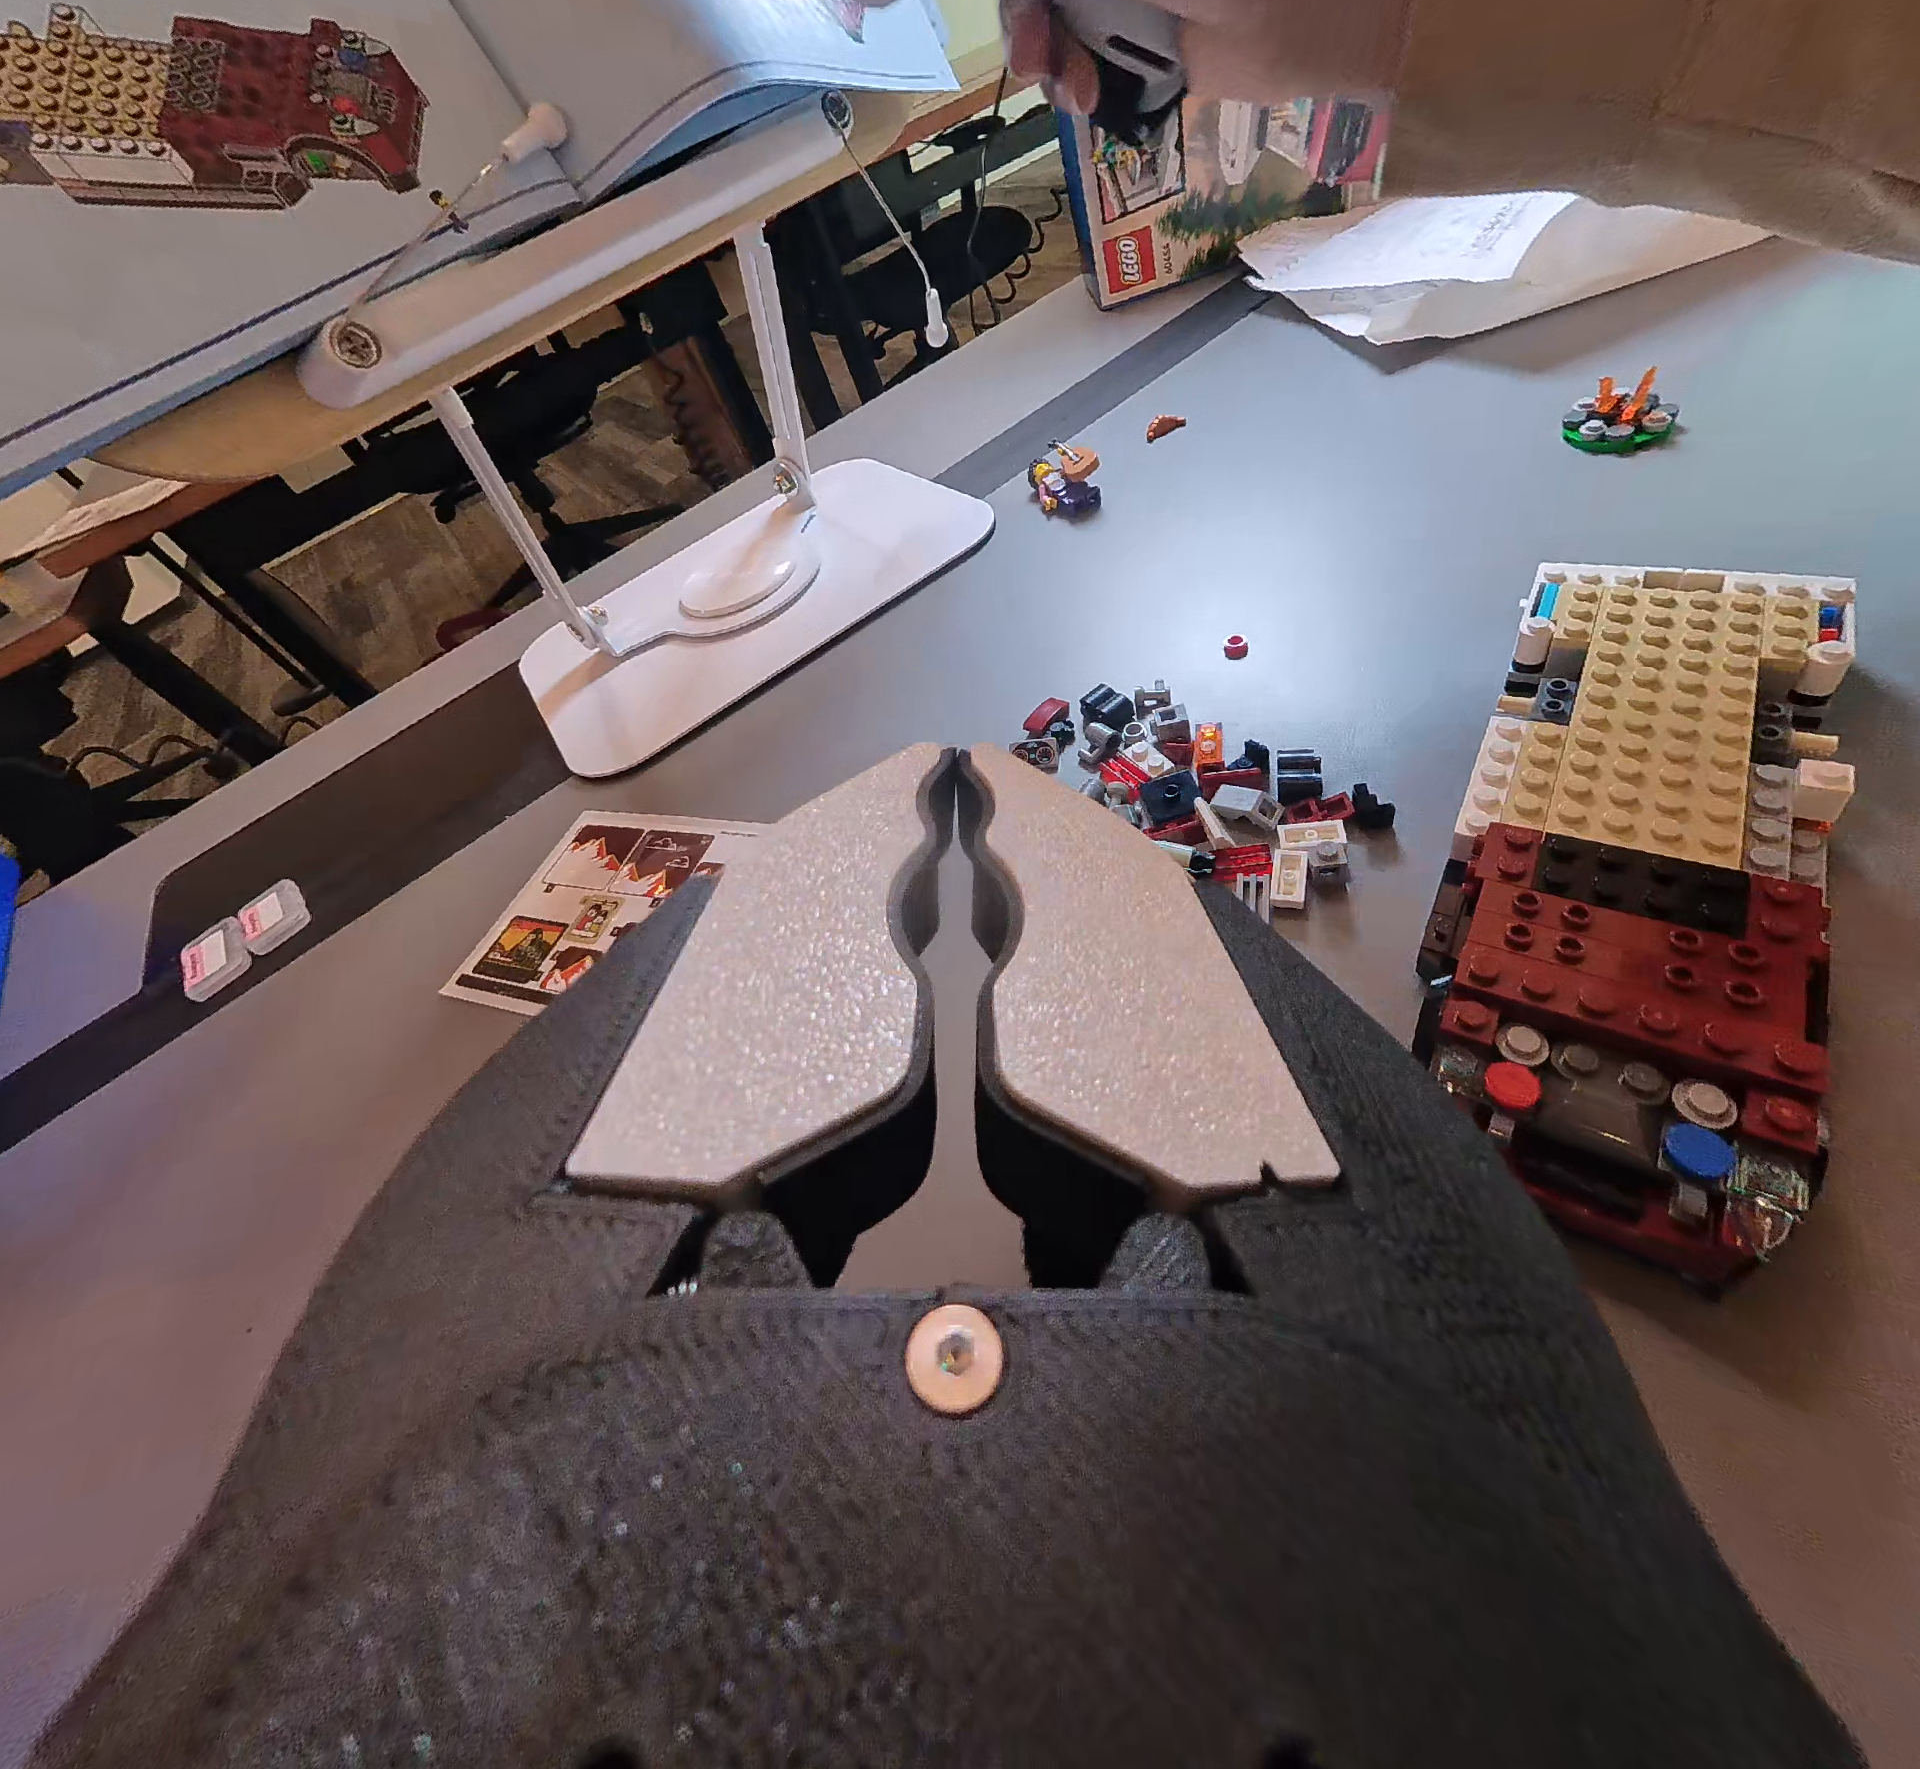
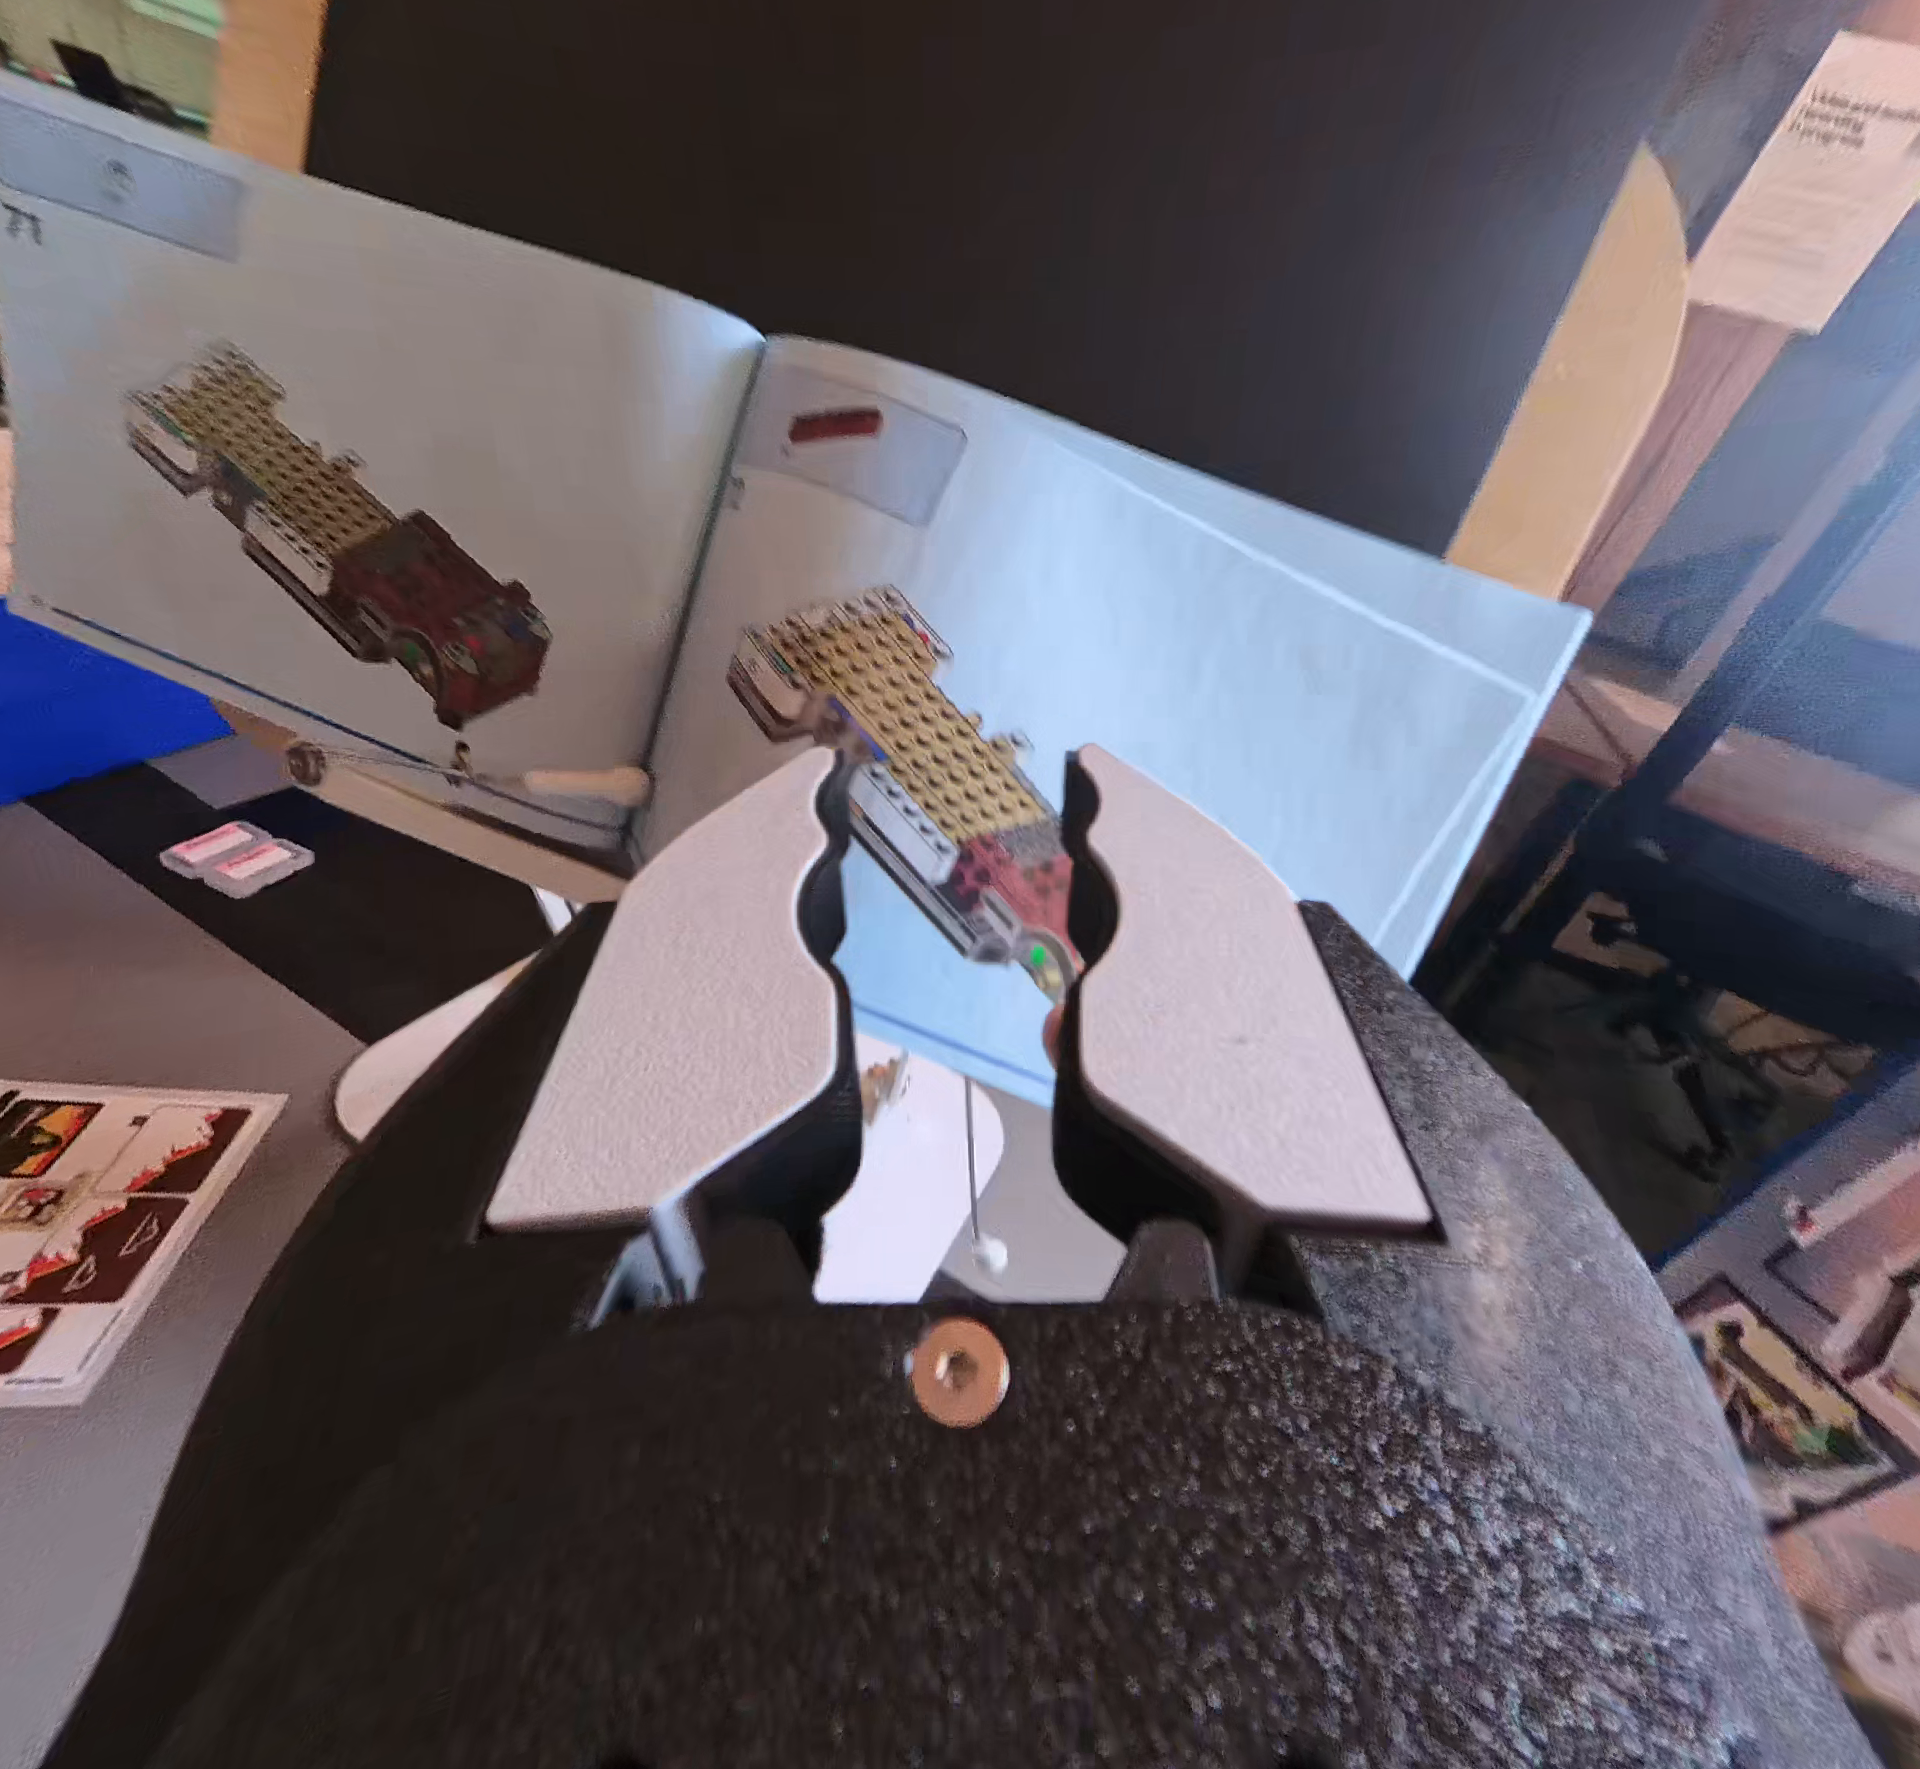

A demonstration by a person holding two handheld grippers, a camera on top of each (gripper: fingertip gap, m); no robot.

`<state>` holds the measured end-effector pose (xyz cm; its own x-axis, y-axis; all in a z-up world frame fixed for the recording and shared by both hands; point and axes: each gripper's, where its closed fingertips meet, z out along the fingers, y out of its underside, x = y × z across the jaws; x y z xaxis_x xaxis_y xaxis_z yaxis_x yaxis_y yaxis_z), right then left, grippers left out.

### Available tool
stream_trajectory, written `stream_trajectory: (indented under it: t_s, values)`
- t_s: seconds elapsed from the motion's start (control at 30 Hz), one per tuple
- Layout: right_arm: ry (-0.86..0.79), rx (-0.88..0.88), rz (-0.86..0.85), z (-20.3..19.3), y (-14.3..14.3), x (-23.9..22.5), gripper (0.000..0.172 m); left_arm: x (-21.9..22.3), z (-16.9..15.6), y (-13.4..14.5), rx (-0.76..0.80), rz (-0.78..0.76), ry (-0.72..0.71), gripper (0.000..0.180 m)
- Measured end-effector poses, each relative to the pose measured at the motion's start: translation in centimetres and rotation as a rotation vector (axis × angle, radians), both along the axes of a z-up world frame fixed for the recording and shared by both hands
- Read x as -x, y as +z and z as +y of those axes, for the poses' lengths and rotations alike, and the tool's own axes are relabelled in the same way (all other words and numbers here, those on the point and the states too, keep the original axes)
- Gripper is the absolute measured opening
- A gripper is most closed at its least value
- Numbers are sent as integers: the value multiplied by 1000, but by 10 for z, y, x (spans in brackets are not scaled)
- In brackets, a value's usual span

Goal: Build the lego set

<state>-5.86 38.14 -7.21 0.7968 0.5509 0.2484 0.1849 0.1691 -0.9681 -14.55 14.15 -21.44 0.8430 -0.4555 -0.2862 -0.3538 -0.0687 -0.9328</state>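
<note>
Left wrist view: jaws closed, bare, near loose bricks; right jaws apart before open booklet.

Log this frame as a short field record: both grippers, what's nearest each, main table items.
left gripper: shut, nothing between its fingers, above the grey table
nearest left: loose brick pile; sticker sheet
right gripper: open, nothing held, pointed at the open instruction booklet
booklet support: white stand
brick model: tan and dark red vehicle, right of the pile
far table: toy box, small figure, lone red stud
</note>
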Motion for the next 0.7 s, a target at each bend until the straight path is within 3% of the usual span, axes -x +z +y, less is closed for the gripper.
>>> stream_trajectory:
  t_s: [0.1,0.2,0.37,0.7]
  values:
    - [-35,71,12,7,-23,-16,71,-2,2,-4,13,-3,-1,0]
    - [-58,51,9,11,-26,-10,87,-4,2,-10,33,6,-1,0]
    - [-177,18,-74,44,-26,-13,93,-1,1,-16,47,18,21,0]
    - [-87,-58,-64,62,-2,-23,94,-4,3,-22,73,18,9,0]
